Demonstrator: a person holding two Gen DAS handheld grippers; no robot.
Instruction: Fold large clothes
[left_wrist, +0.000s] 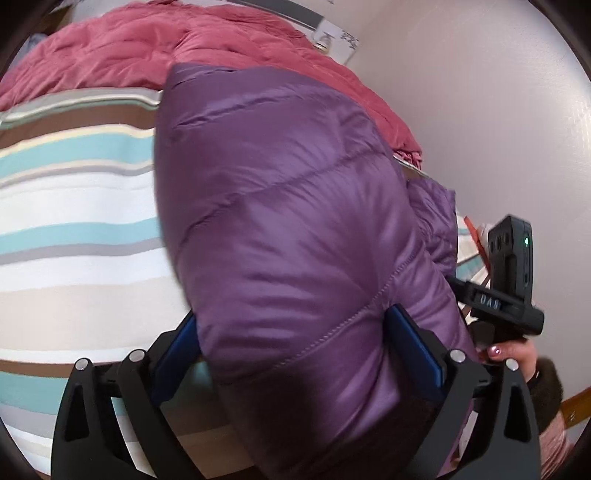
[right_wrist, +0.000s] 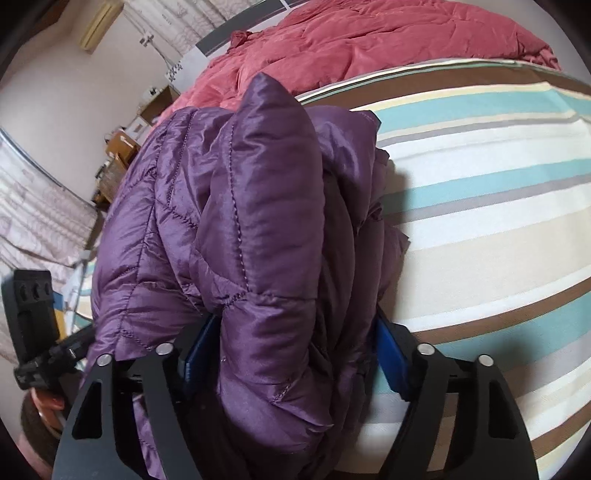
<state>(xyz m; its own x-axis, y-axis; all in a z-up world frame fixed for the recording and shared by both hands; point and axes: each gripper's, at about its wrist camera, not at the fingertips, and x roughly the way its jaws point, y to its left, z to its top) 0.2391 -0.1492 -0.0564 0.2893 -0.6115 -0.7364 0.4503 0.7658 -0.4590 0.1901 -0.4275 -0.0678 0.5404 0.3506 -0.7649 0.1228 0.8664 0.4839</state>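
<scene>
1. Purple quilted down jacket, glossy and puffy, bundled into a thick folded roll. It lies on the striped bedsheet (white, teal, beige and brown bands), with its near end between both pairs of jaws.
2. Long axis of the bundle: runs from the near edge of the bed toward the far side, where a crumpled red quilted duvet lies. The jacket extends straight ahead of both grippers, so the jaws straddle its near end rather than its side.
3. Left gripper: jaws spread very wide. The right blue pad bears on the padded fabric; the left pad is partly hidden behind the bulge, so a firm grip cannot be confirmed.
4. Right gripper: jaws at a middling spread, with the blue pads pressed into the stacked layers of the jacket, apparently clamping them.
5. The two grippers stand close side by side at the same near end; neither is clearly nearer the bundle. In the left wrist view the other gripper appears at the right, just beside the jacket, held by a hand.
6. Judgement: the fold appears well advanced; the coming move likely depends on keeping the layers together along that axis.
7. Containers: none visible on the bed; small boxes on far shelving are too indistinct to read.
</scene>
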